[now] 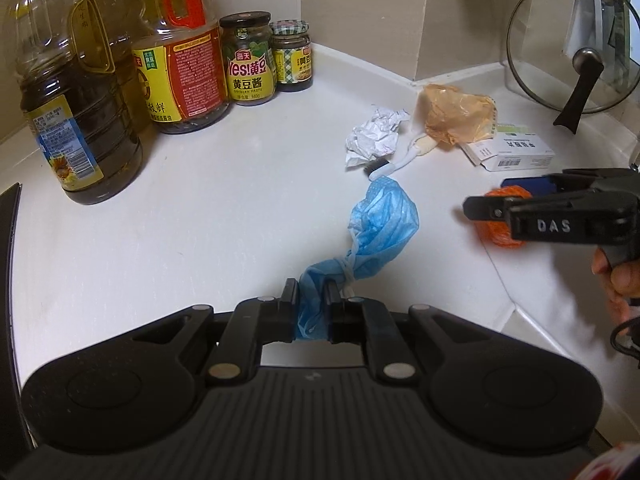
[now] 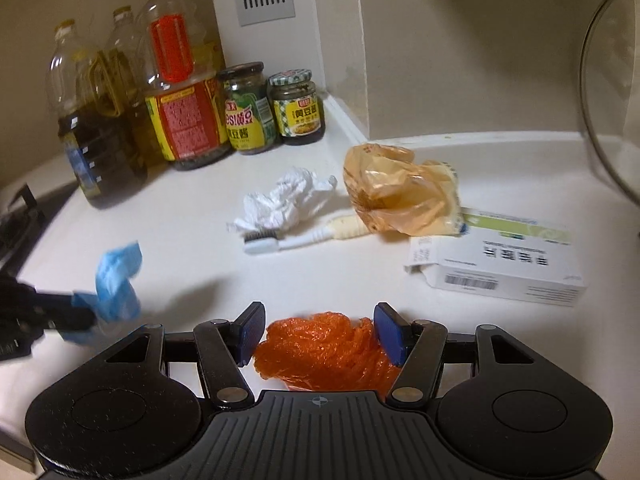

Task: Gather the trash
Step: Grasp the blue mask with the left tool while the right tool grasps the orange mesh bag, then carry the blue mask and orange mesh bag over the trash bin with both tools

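My left gripper [image 1: 313, 292] is shut on a crumpled blue face mask [image 1: 380, 228], which hangs forward over the white counter [image 1: 200, 220]; it also shows in the right wrist view [image 2: 116, 280]. My right gripper [image 2: 320, 322] is open, its blue pads on either side of an orange net bag [image 2: 320, 350] lying on the counter. The same gripper [image 1: 486, 196] and bag [image 1: 502, 236] show in the left wrist view. Beyond lie crumpled white paper [image 2: 286, 200], a toothbrush [image 2: 296, 238], a tan plastic bag [image 2: 392, 190] and a white medicine box [image 2: 500, 268].
Oil bottles [image 2: 100, 132], a red-labelled bottle [image 2: 182, 116] and two sauce jars [image 2: 250, 110] stand at the back left by the wall. A glass pan lid [image 1: 572, 44] leans at the right. A stove edge [image 2: 20, 216] lies at far left.
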Demonstrator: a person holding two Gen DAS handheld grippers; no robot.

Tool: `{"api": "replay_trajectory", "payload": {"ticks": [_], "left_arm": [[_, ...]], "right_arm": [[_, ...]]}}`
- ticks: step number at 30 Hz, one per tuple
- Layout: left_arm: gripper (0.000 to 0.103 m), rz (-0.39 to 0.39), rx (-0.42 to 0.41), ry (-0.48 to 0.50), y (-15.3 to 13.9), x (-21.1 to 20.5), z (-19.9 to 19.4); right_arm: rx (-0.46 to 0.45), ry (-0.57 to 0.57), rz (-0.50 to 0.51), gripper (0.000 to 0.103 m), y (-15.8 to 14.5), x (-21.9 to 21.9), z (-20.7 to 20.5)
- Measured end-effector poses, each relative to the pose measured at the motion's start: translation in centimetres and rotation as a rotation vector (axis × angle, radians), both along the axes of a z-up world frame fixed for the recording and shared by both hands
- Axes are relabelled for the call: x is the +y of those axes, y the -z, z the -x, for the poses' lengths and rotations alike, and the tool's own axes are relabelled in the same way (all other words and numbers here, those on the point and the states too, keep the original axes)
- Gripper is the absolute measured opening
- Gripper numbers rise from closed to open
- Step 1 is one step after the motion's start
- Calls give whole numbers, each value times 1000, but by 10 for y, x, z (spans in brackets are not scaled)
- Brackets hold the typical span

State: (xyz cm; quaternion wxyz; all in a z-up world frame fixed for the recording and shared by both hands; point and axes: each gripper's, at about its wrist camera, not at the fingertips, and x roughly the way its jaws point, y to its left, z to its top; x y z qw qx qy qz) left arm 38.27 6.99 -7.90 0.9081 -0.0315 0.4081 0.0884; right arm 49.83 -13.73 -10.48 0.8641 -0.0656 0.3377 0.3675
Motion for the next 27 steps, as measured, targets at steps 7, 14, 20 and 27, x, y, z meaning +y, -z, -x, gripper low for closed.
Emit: {"api": "replay_trajectory", "payload": {"ticks": [7, 14, 20, 27], "left_arm": [[11, 11, -7, 25, 1, -11, 1], [11, 12, -10, 47, 1, -21, 6], [11, 19, -14, 68, 1, -32, 11], [11, 29, -17, 107, 3, -49, 24]], "right_arm": [[-80, -44, 60, 61, -7, -17, 22], [-103, -37, 129, 61, 4, -29, 34], [-100, 12, 135, 51, 6, -45, 45], [-126, 61, 123, 37, -1, -62, 64]]}}
